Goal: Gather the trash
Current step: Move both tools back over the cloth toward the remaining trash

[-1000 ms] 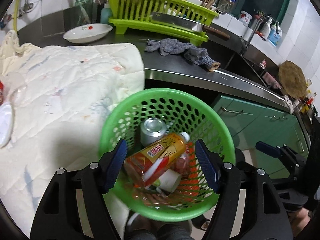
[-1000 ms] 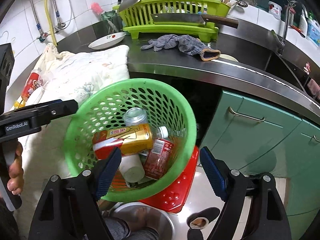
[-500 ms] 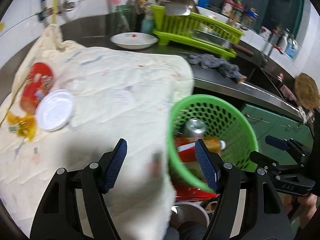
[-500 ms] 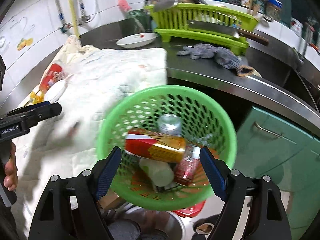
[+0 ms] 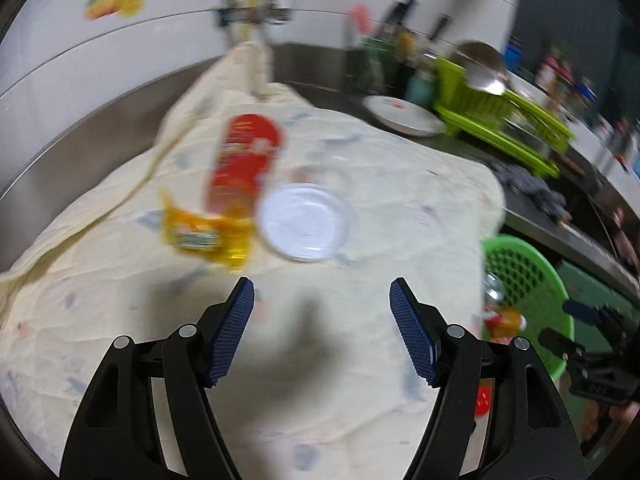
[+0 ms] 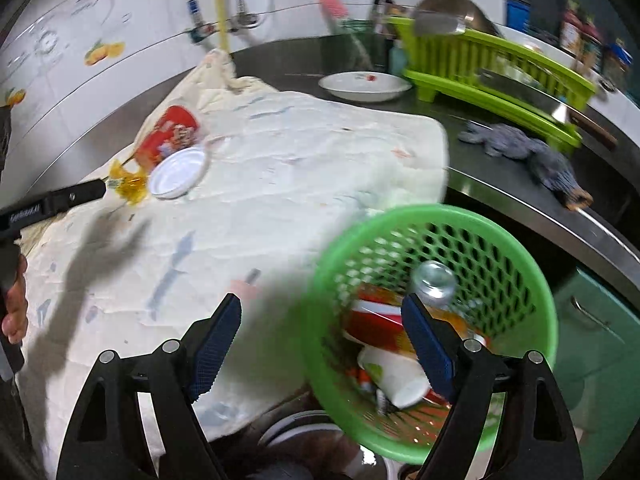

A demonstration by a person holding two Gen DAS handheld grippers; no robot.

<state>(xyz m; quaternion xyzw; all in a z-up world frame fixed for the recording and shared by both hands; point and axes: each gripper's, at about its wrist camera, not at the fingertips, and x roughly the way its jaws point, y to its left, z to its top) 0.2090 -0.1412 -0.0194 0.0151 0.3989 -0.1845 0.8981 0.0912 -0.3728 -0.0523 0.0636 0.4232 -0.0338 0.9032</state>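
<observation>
basket (image 6: 516, 240) already has a can, bottle and cup in it, i've got both grippers spread and empty, red cup (image 5: 244, 160), lid (image 5: 306, 222) and wrapper (image 5: 200, 234) left on the desk.

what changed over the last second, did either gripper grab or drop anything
Neither did. Both grippers swung away from the green basket toward the trash on the cloth: the left gripper now faces the white lid, red cup and yellow wrapper; the right gripper straddles the basket rim. Both remain open and empty; the basket's contents are unchanged.
</observation>
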